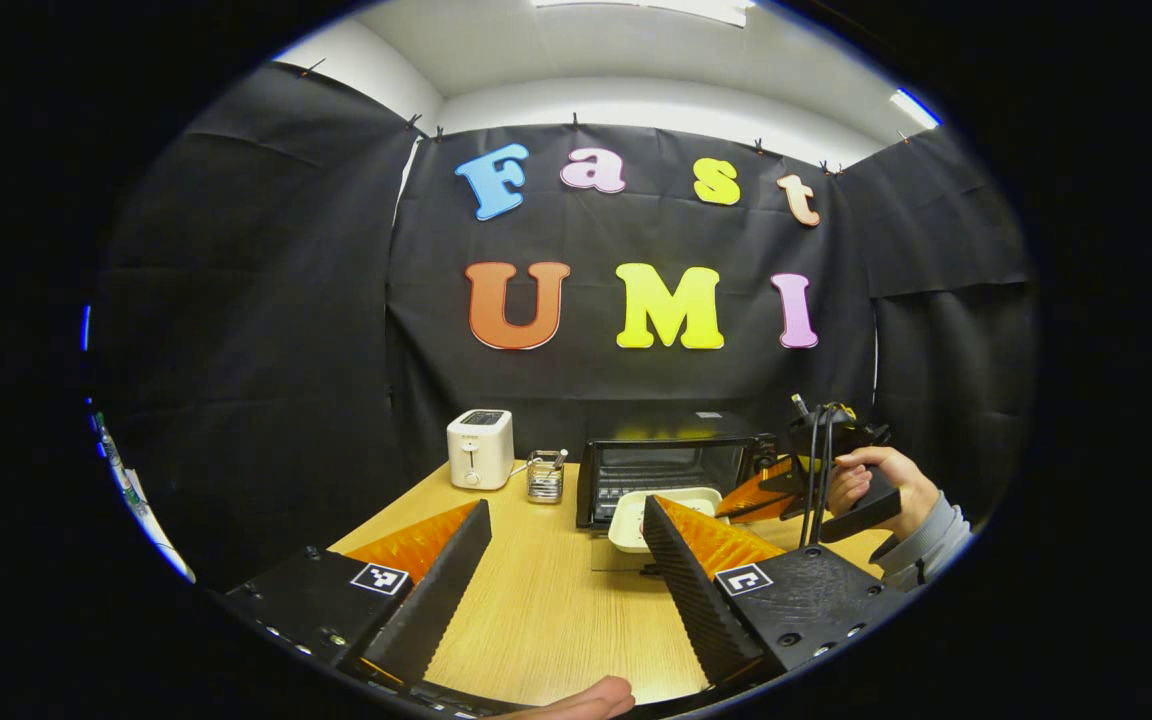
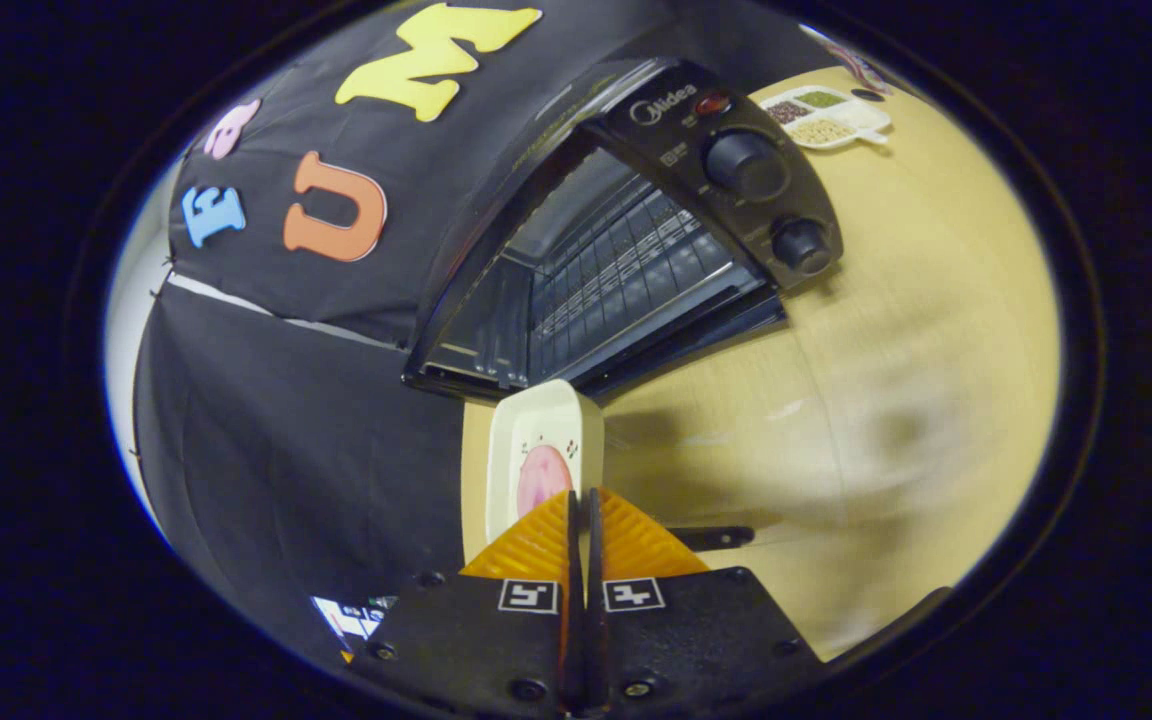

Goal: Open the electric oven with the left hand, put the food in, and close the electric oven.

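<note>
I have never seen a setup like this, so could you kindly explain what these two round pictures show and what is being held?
There is no robot here: a person holds a two-finger gripper in each hand, and a fisheye camera rides on each one, looking along its fingers.

In the left gripper view, the left gripper hangs open over a wooden table. Farther off stand a white toaster, a small clear holder and a black electric oven with its door down. The person's hand holds the right gripper by a white dish in front of the oven.

The right gripper view is tilted. The right gripper is shut on the rim of that dish, which carries pink food, just before the open oven. A divided tray lies beyond.
</note>
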A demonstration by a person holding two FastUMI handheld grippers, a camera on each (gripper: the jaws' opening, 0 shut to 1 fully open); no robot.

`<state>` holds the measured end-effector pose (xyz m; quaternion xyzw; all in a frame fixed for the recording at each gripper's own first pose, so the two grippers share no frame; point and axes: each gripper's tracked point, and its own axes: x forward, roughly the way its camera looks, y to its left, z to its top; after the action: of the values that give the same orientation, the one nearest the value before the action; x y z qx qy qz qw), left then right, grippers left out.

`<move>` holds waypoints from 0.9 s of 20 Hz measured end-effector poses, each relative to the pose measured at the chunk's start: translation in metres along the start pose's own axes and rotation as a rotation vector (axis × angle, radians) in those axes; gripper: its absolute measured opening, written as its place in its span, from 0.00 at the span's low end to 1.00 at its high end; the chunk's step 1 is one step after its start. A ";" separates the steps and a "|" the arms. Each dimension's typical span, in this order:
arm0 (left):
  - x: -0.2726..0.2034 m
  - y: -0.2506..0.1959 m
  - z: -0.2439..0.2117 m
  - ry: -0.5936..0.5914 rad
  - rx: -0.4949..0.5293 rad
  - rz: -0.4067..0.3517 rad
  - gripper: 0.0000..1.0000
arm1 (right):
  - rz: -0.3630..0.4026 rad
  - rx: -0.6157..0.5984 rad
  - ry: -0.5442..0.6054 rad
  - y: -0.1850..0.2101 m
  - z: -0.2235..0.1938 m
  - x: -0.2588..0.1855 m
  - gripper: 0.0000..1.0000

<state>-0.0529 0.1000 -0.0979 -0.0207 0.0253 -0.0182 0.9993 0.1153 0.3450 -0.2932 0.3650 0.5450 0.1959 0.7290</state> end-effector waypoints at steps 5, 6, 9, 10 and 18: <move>0.001 0.018 -0.008 0.005 0.011 0.025 0.95 | -0.013 0.115 -0.093 -0.003 0.012 0.020 0.04; 0.002 0.020 -0.009 0.003 0.023 0.034 0.95 | -0.014 0.137 -0.122 -0.003 0.016 0.018 0.04; 0.006 0.016 -0.012 0.007 0.032 0.023 0.95 | -0.026 0.169 -0.189 -0.006 0.031 0.017 0.04; 0.007 0.013 -0.013 0.009 0.030 0.015 0.95 | -0.020 0.191 -0.211 -0.005 0.034 0.015 0.00; 0.019 0.003 -0.024 0.035 0.034 -0.020 0.95 | -0.040 0.330 -0.459 -0.024 0.075 0.012 0.04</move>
<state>-0.0348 0.1014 -0.1225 -0.0038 0.0424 -0.0289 0.9987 0.1872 0.3137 -0.3082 0.5027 0.3973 0.0021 0.7677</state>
